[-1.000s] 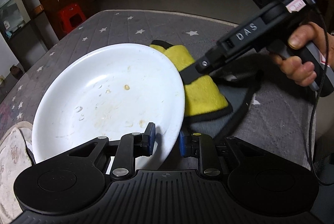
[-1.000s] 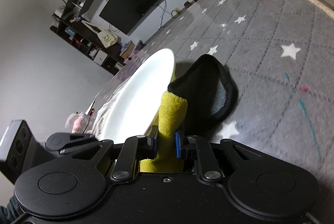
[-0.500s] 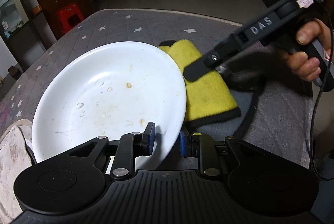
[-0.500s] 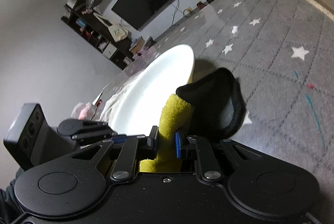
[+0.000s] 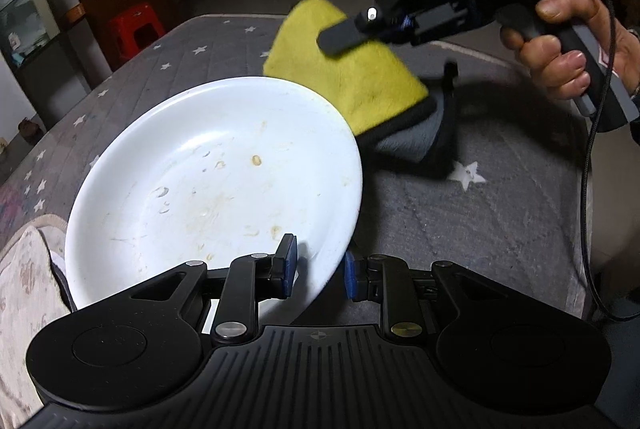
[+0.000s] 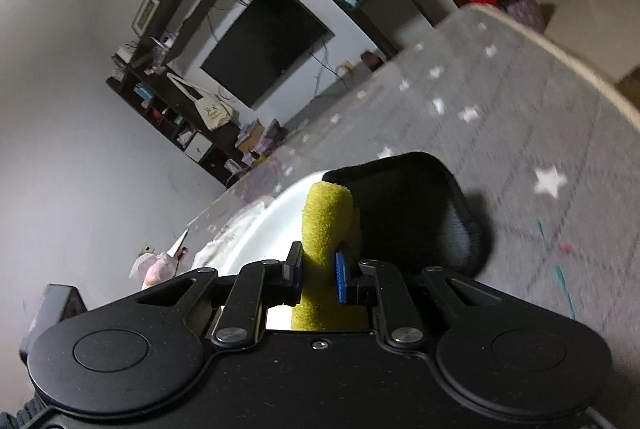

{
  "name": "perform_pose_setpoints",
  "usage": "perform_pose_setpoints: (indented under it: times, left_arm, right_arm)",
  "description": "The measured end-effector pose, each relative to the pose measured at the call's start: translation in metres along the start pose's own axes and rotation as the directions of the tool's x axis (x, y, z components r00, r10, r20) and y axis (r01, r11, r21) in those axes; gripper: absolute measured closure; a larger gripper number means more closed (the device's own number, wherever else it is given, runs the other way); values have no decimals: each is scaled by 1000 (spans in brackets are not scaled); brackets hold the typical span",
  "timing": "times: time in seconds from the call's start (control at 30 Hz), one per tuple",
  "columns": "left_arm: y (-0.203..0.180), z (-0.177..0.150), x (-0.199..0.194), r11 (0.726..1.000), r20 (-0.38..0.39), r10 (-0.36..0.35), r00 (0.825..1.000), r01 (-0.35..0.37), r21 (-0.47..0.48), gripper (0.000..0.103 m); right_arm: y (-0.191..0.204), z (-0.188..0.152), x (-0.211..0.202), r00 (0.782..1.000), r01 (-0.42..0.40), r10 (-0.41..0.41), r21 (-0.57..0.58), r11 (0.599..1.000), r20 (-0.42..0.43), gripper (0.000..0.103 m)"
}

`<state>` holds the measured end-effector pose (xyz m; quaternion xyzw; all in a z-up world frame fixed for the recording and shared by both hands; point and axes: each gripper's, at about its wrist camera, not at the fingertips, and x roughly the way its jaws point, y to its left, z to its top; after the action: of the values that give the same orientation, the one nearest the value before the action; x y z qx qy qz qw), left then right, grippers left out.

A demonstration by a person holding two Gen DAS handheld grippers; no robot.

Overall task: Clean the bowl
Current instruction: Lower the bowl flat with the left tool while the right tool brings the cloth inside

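bowl: shallow white ceramic bowl point(image 5: 216, 185), round and wide like a plate, tipped up on its edge over the grey star-print quilted bed cover point(image 5: 480, 229), dirty inside facing the left camera, brownish spots and water drops all over it

left gripper: left gripper point(image 5: 318, 271) is pinched closed on the bowl's near rim, one blue pad inside, one outside

right gripper: right gripper point(image 6: 318, 275) is clamped on a fold of the yellow microfibre cloth with black trim point(image 5: 352, 69), which hangs in the air, grey side drooping down

key relation: cloth sits up and to the right of the bowl, just past its far-right rim, looks like not touching yet. I'd guess the wipe has to go left and down into the basin, so the right gripper is the one that's going to travel

bowl direction: it's round so no real long axis, open face tilts up and toward the left gripper

other stuff: beige patterned cloth point(image 5: 24, 277) under the bowl's low left edge
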<state>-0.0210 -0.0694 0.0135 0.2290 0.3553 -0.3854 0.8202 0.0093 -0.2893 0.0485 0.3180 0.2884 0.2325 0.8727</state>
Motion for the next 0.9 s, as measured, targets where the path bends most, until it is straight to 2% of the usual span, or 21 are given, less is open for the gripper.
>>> perform_pose_setpoints:
  times: [0.3,0.5,0.63,0.73,0.9]
  left_arm:
    - [1,-11,-13,997,20,30,999,-29,-68,72]
    - [3,-20,-26,994,49,47,998,-42,-98,60]
    - [4,-25,-38,991,69,73,995,-64,-120,49]
    - [7,-30,-49,987,87,90,992,-77,-139,48]
    - [20,-41,-70,968,110,150,983,-123,-217,47]
  right_arm:
    - [39,12,11,999,-39,42,-138,990,17,86]
    - [56,8,37,998,-35,23,-216,976,-57,86]
    - [62,-3,58,991,-27,-5,-243,970,-133,86]
    - [67,-19,84,978,4,-67,-300,954,-199,86]
    - [73,-34,100,963,38,-127,-345,938,-238,86]
